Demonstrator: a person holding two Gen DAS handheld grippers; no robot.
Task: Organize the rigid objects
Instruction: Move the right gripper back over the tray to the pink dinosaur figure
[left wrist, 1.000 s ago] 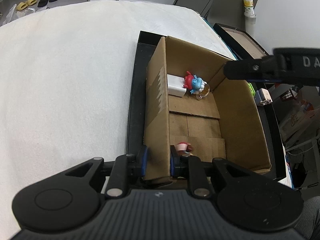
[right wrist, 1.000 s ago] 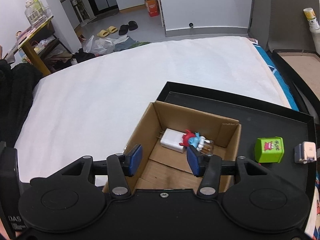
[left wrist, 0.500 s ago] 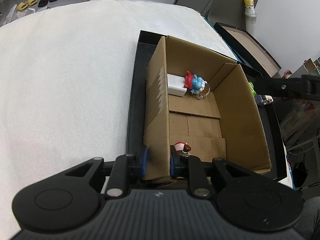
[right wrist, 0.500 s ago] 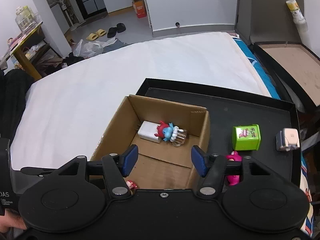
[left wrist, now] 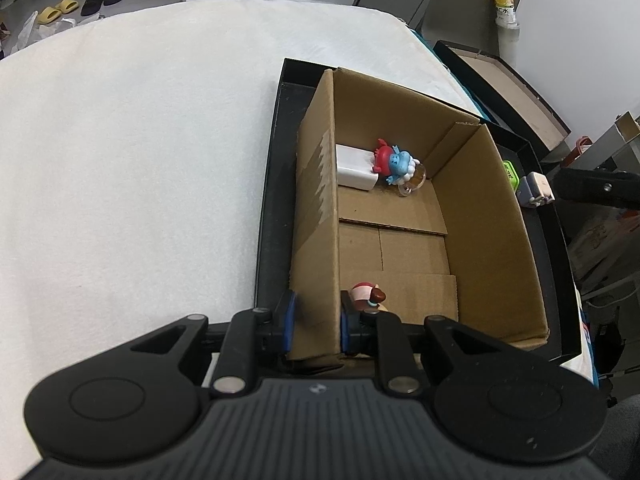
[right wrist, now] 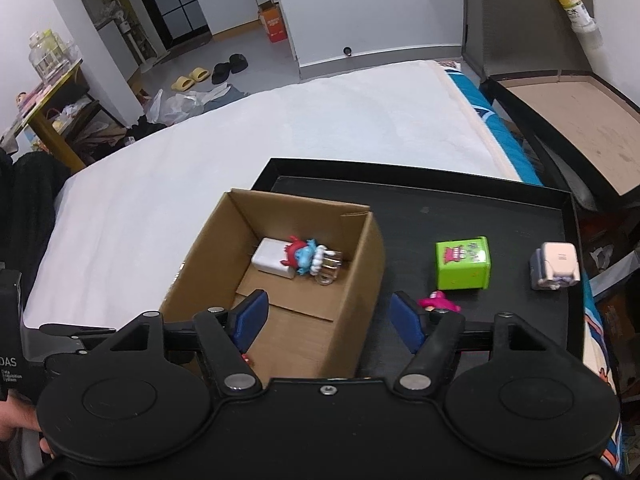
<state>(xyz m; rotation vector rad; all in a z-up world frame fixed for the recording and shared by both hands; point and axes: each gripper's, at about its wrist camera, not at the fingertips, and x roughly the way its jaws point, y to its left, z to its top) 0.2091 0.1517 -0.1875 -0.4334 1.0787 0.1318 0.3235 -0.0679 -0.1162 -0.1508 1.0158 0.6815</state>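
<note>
An open cardboard box (left wrist: 472,216) (right wrist: 360,264) stands in a black tray (right wrist: 460,216). Inside lie a white charger (left wrist: 354,168) (right wrist: 270,257), a red-and-blue figure (left wrist: 394,162) (right wrist: 304,256) and, at the near end, a small red-capped figure (left wrist: 364,295). My left gripper (left wrist: 315,322) is shut on the box's left wall. My right gripper (right wrist: 326,316) is open above the box's right wall. On the tray to the right sit a green cube (right wrist: 462,262), a pale gadget (right wrist: 554,266) and a pink figure (right wrist: 438,304).
The tray (left wrist: 272,200) rests on a white bed (left wrist: 140,140) (right wrist: 280,128). A second open black case (right wrist: 580,120) lies at the far right. Shoes and clutter are on the floor beyond the bed.
My right gripper has pulled back and to the right, off the box interior, and opened wider. The pink figure has come into view. My left gripper keeps its hold on the box wall.
</note>
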